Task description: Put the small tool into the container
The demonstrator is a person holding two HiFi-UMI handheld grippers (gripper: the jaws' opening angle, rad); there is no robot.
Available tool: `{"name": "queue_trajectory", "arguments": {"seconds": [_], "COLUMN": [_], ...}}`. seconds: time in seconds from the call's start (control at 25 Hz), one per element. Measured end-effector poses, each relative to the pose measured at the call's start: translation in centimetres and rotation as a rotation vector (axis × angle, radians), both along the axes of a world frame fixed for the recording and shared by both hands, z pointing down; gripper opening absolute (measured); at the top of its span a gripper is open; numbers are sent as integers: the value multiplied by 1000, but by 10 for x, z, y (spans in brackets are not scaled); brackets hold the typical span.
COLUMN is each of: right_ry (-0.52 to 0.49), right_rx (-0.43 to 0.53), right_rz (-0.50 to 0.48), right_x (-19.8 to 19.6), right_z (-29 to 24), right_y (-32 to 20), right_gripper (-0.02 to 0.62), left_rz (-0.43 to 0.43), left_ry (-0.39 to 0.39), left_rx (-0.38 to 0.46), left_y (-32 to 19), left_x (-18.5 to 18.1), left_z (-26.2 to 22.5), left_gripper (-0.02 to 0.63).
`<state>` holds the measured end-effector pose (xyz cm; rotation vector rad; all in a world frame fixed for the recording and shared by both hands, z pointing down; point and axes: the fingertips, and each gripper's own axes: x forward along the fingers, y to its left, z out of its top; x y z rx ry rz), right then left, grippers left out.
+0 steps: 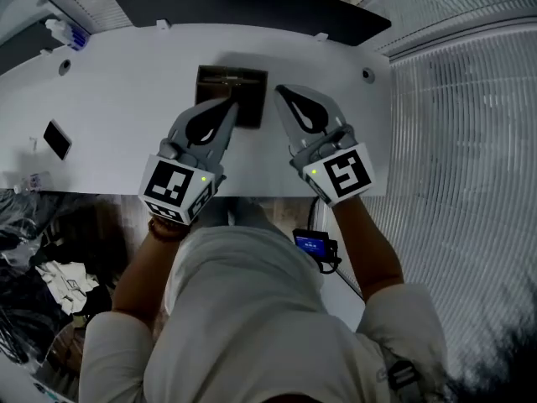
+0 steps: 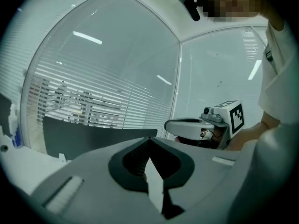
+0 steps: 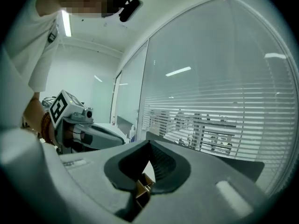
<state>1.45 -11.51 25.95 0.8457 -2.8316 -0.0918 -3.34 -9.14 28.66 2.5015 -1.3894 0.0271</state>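
A dark brown open container point(image 1: 248, 87) stands on the white table point(image 1: 117, 99), and what lies inside it is too dark to make out. Both grippers hang above the table and point almost level toward the far wall. My left gripper point(image 1: 230, 106) point(image 2: 149, 143) overlaps the container's left half, its jaws meeting at the tips with nothing between them. My right gripper point(image 1: 281, 91) point(image 3: 148, 146) is just right of the container, jaws shut. In the slit below its tips shows a bit of a brown thing point(image 3: 141, 190); I cannot tell whether it is held. No small tool is plainly visible.
A black flat device point(image 1: 57, 139) and a white bottle point(image 1: 67, 34) sit at the table's left end. A dark panel point(image 1: 252, 7) runs behind the table, with glass walls and blinds point(image 1: 470, 124) to the right. Clutter point(image 1: 67, 282) lies on the floor at left.
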Motion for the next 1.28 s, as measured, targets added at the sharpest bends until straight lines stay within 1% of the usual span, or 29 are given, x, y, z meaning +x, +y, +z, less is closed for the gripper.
{"name": "queue_trajectory", "arguments": {"seconds": [0.24,0.36,0.48,0.6,0.68,0.8,1.28], "right_ry": [-67,-97,-125,-149,-158,-187,-239], "right_rx": [-14,-20,-20,-27,-22,8,-33], "right_rz": [86,96,104,126,129,120,114], "right_x": [28,31,36,42,44,40,29], "right_z": [-25,-40,-43,-52,-61,-76,-81], "right_y": [25,45,62,89,106,117,165], "right_gripper": [2,2,2,2,0,0,0], "left_rz": [64,75,84,96,93,90,75], "left_ry": [3,13,21,33,46,58,66], "left_rx": [73,96,113,122,124,136,135], "left_y": [23,39,52,77,92,100,141], "left_x": [30,40,48,54,55,53,48], "left_z": [-36,-52,-57,-67,-75,-82,-91], "left_gripper": [3,3,3,3,3,3,3]}}
